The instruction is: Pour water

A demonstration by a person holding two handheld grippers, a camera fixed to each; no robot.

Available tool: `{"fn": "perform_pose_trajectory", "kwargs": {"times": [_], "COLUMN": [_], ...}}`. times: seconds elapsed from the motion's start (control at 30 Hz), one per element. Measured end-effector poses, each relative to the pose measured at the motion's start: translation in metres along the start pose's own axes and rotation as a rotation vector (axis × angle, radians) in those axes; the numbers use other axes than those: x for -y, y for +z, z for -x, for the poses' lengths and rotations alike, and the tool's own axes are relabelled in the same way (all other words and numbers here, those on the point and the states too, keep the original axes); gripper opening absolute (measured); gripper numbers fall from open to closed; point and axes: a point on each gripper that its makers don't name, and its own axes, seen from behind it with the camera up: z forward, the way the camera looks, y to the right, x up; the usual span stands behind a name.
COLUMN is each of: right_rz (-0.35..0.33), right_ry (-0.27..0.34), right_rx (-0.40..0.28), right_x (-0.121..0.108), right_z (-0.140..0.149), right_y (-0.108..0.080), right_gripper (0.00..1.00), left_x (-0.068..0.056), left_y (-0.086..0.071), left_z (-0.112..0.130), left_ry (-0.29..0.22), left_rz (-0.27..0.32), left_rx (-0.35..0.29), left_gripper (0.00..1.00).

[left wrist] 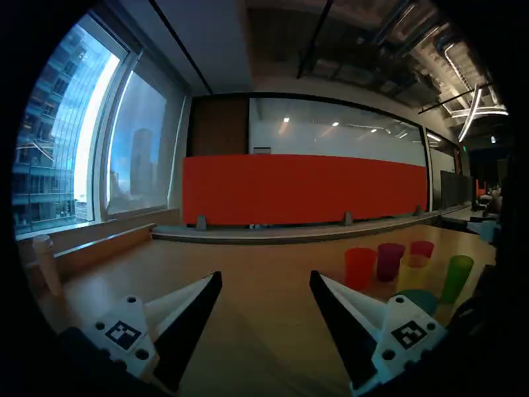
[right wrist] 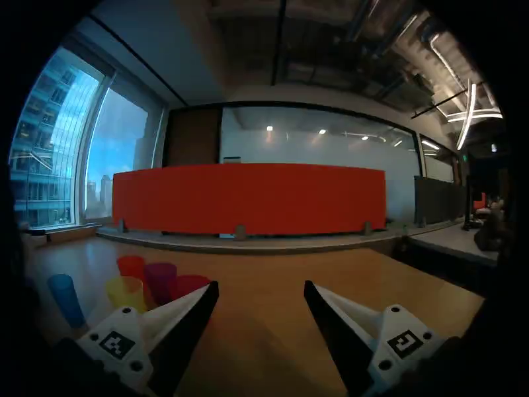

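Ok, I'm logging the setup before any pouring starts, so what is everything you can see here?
orange cup: one, orange, table, left of the cluster
purple cup: one, purple, right of the orange one
red cup: one, pinkish red, back of the cluster
yellow cup: one, yellow, middle of the cluster
green cup: one, green, right of the cluster
teal cup: one, teal, nearest, partly behind a finger
bottle-like thing: one, pale, by the windowsill
table: one, wood
divider: one, red, along the table's far edge
window: large, left wall
left gripper: two fingers, white and black, open, empty
right gripper: the same
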Motion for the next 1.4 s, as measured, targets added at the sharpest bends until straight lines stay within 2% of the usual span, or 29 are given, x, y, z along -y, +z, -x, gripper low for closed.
{"fn": "perform_pose_trajectory", "kwargs": {"times": [1.4], "right_rz": [0.001], "right_ry": [0.0], "right_rx": [0.001], "right_x": [-0.0037], "right_z": [0.0007], "right_y": [-0.0008], "right_gripper": [1.0], "left_x": [0.0012], "left_y": [-0.0004], "left_z": [-0.0005], "left_ry": [0.0], "left_rz": [0.0], "left_rx": [0.0], "left_gripper": [0.99]}}
